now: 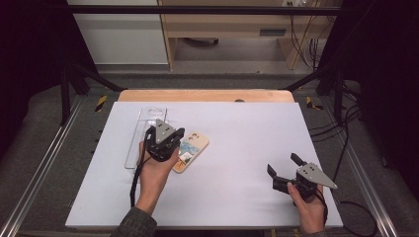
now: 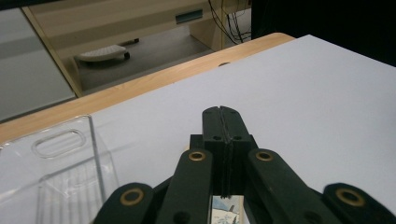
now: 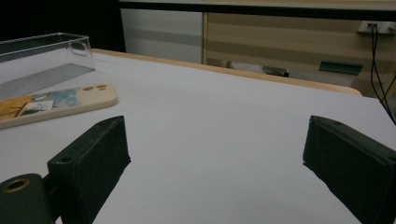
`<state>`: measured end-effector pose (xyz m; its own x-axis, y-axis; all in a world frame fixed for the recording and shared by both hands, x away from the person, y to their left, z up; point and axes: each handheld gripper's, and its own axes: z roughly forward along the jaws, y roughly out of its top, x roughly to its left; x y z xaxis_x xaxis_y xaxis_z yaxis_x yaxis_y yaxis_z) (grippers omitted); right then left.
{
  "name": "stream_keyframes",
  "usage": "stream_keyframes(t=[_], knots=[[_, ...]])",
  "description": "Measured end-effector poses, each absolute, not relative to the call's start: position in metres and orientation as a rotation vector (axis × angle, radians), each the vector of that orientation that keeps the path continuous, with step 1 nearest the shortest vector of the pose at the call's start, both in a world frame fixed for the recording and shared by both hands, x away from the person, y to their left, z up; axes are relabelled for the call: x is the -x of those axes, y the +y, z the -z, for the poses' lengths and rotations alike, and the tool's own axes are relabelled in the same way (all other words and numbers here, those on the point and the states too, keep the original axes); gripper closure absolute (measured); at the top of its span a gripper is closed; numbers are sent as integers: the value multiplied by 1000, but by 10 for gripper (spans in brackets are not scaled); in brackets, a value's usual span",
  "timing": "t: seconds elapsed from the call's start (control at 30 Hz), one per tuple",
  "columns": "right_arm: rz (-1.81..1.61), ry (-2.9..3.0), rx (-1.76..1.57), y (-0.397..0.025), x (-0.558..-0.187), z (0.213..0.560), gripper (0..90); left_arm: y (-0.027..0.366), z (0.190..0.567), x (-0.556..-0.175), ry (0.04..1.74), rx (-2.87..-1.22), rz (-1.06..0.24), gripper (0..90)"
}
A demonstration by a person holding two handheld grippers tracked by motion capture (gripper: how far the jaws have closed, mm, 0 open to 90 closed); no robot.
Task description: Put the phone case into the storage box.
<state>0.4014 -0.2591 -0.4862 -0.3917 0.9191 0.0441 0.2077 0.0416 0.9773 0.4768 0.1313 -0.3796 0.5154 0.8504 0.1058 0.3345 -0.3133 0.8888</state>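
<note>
The left gripper (image 1: 170, 134), jaws clenched together on nothing, hovers over the phone case (image 1: 191, 150), which lies flat just beside the clear tray (image 1: 144, 129), at its 3 o'clock. The right gripper (image 1: 282, 165) rests released, well apart at 4 o'clock. A clean pickup likely needs the left jaws opened, then lowered astride the case's edge.
</note>
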Motion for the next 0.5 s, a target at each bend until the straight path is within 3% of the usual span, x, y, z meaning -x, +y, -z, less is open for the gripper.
stream_keyframes(t=[0.5], knots=[[-1411,1672,-1144,-258,-402,485,65,104,393,-516,1047,-1937,-744,896]])
